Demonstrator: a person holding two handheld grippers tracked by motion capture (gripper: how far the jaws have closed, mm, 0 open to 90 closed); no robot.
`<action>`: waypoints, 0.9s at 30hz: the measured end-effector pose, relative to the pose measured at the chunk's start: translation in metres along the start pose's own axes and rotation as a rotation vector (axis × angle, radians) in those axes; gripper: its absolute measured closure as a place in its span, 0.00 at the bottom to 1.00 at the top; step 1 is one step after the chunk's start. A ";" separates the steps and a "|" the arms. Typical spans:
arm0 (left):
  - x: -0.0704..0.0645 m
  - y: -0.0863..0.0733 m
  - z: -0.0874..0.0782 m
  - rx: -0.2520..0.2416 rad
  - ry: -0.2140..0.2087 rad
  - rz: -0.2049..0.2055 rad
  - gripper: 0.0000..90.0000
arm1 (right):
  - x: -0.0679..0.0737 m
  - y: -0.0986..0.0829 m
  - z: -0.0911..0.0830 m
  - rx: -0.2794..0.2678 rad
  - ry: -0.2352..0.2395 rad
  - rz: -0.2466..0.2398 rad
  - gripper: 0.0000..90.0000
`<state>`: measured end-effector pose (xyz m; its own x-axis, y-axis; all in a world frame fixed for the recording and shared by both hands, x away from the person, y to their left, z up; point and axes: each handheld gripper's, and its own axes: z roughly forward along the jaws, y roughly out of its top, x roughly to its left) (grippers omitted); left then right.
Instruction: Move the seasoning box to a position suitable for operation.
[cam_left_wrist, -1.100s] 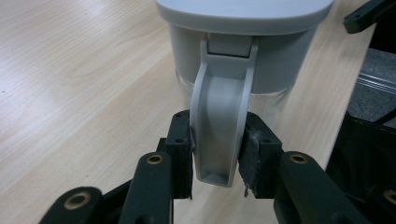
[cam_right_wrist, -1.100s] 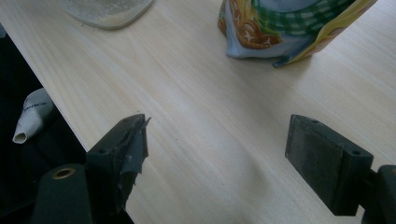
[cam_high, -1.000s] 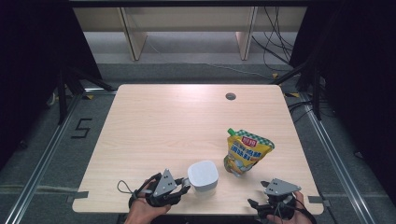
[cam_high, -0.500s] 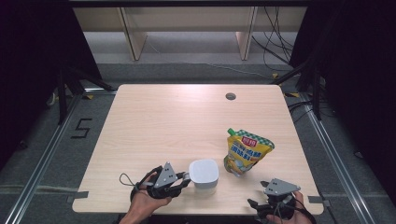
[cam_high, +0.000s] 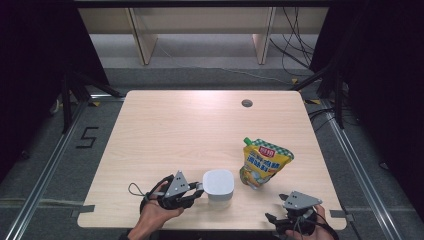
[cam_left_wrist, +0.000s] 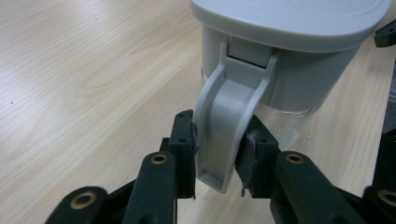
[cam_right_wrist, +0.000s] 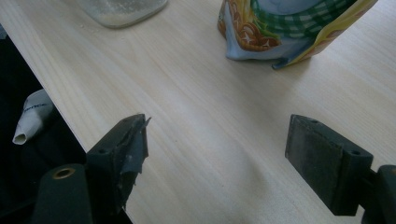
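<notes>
A clear container with a grey-white lid (cam_high: 218, 182) stands near the table's front edge. Its grey side clasp (cam_left_wrist: 224, 130) hangs down from the lid (cam_left_wrist: 289, 23). My left gripper (cam_high: 196, 190) is shut on that clasp, one black pad on each side (cam_left_wrist: 217, 158). A yellow and green stand-up pouch (cam_high: 262, 162) stands just right of the container; its base shows in the right gripper view (cam_right_wrist: 289, 32). My right gripper (cam_high: 284, 210) rests low at the front right edge, jaws wide open over bare wood (cam_right_wrist: 217, 154).
The light wooden table (cam_high: 200, 130) has a round cable hole (cam_high: 246, 103) at the back right. The container's glass bottom (cam_right_wrist: 121, 9) lies ahead of the right gripper. The front table edge runs close under both hands.
My left gripper has slid right up to the container and shut on its side clasp. The right gripper and the pouch have stayed put.
</notes>
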<state>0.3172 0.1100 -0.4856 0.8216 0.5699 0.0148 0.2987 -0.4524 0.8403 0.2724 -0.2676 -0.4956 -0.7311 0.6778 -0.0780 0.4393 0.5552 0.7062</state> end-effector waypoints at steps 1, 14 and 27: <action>0.001 0.000 -0.001 0.010 -0.004 0.007 0.77 | 0.000 0.000 0.000 0.000 0.002 -0.001 0.25; 0.004 -0.003 -0.004 0.003 0.006 -0.006 0.77 | 0.000 0.000 -0.001 0.003 0.001 -0.003 0.25; 0.007 -0.005 -0.008 -0.002 -0.009 -0.015 0.76 | -0.001 0.000 0.000 -0.003 -0.001 -0.002 0.25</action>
<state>0.3173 0.1213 -0.4853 0.8213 0.5705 -0.0028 0.3101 -0.4422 0.8416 0.2730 -0.2678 -0.4953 -0.7317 0.6770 -0.0798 0.4364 0.5551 0.7081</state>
